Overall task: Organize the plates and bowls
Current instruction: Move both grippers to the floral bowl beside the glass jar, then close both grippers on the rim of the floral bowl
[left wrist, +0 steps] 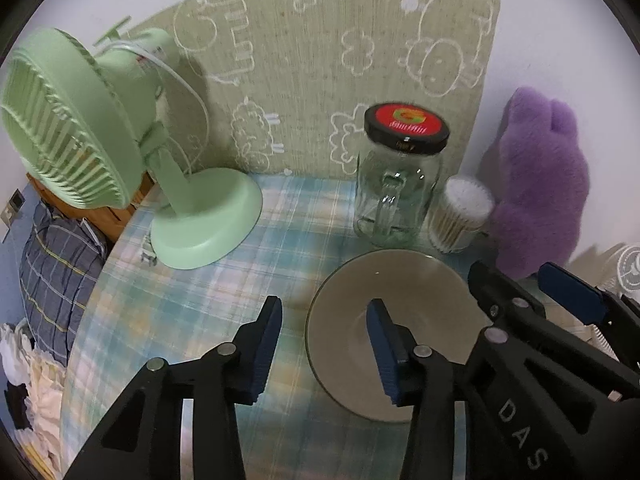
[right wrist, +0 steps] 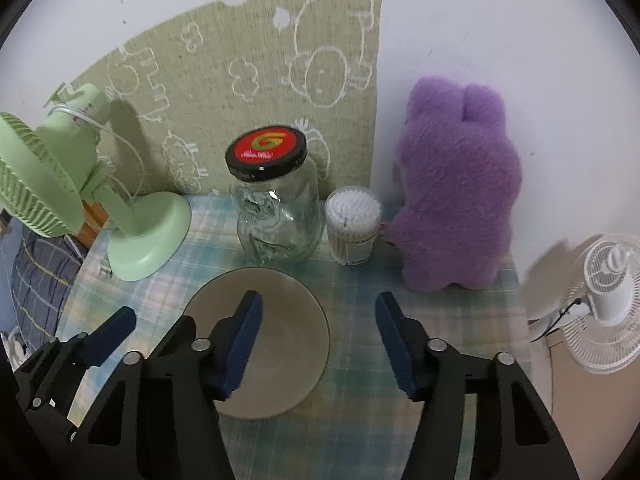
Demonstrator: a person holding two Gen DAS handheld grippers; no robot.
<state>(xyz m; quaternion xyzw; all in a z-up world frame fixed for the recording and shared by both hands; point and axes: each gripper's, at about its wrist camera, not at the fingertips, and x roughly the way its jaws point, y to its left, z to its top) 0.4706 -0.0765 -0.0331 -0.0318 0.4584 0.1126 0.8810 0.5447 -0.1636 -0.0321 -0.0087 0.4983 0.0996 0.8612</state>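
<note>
Both grippers, left (left wrist: 326, 350) and right (right wrist: 318, 344), hang part-open and empty, each straddling one rim of the single grey plate (right wrist: 288, 344) on the checked tablecloth (left wrist: 224, 280). Behind it stand one jar (right wrist: 276, 208), one tub of cotton swabs (right wrist: 352, 228), one purple plush (right wrist: 456, 200) and one green fan (left wrist: 100, 140); bare cloth lies left of the plate.

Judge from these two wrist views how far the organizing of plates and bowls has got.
Done: nothing visibly sorted. One round translucent grey glass plate lies flat on the blue checked tablecloth, in front of the clear glass jar. In hand: nothing; the left gripper and right gripper each straddle an edge, open. Left: gripping, placing. No bowl shows.
</note>
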